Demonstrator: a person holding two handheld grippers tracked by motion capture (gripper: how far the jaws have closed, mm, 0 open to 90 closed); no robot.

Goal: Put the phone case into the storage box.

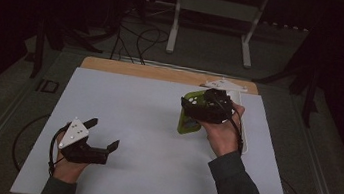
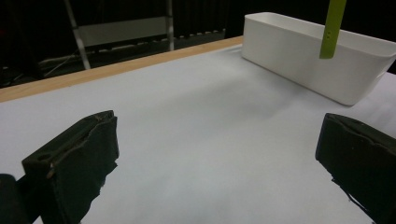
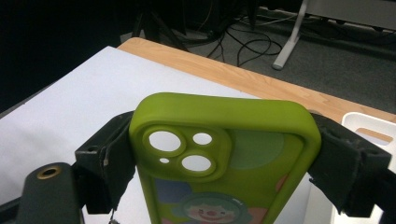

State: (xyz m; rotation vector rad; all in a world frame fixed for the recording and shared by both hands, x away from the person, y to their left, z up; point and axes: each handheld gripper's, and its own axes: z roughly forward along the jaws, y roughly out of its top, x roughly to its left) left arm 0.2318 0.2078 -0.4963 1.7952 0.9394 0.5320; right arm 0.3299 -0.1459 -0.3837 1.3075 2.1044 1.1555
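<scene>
Green rubbery phone case [image 3: 224, 163] with camera cut-outs is clamped across its width by the right gripper [image 1: 207, 107], long axis along the jaws, camera end outward, near the white sheet's [image 1: 146, 124] far right edge. Beside it stands a white rectangular plastic bin [image 2: 317, 60], contents unseen. Left gripper [image 1: 103, 136] gapes wide, empty, near the front left corner.

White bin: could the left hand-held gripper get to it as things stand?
Probably yes: the left hand-held gripper is open and empty, and bare white tabletop lies between it and the white bin.
</scene>
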